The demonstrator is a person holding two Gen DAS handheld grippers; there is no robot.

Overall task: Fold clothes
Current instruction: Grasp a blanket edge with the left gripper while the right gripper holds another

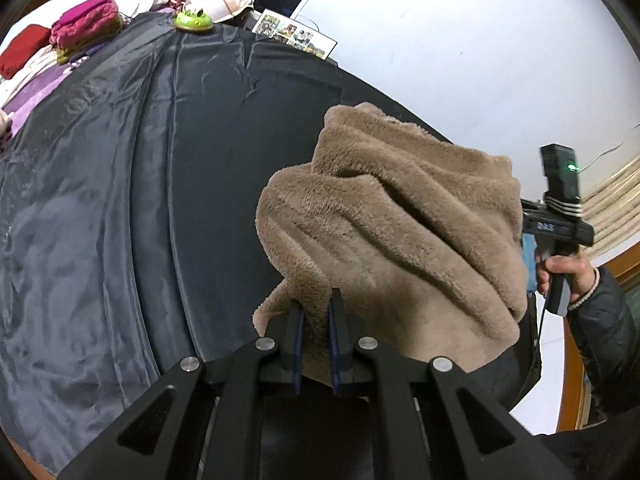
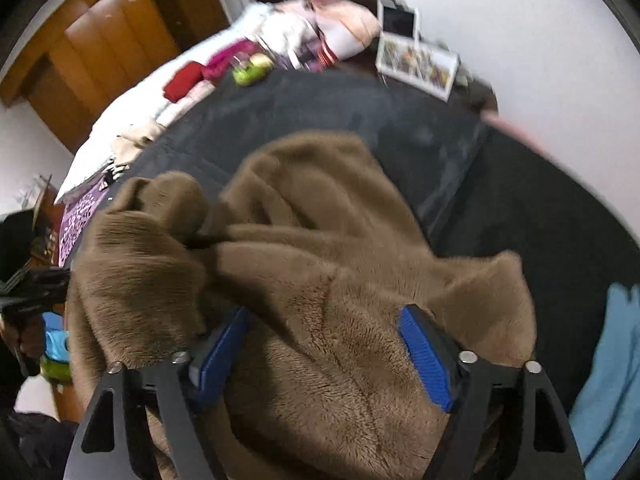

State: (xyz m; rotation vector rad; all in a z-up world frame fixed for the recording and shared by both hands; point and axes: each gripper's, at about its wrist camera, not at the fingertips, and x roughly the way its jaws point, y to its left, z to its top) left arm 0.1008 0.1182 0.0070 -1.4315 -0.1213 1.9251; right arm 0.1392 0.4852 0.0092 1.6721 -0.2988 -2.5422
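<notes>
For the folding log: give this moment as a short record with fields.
garment: fluffy brown fleece garment, bunched up
surface: dark grey sheet over the bed
left gripper: shut on a fold of the fleece
right gripper: jaws apart over the fleece, not pinching
far end of bed: folded red and magenta clothes, green round toy

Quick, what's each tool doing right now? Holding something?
Left tool: closed, pinching a fold of the brown fleece garment.
Right tool: open, its blue pads straddling the fleece, not squeezing it.
</notes>
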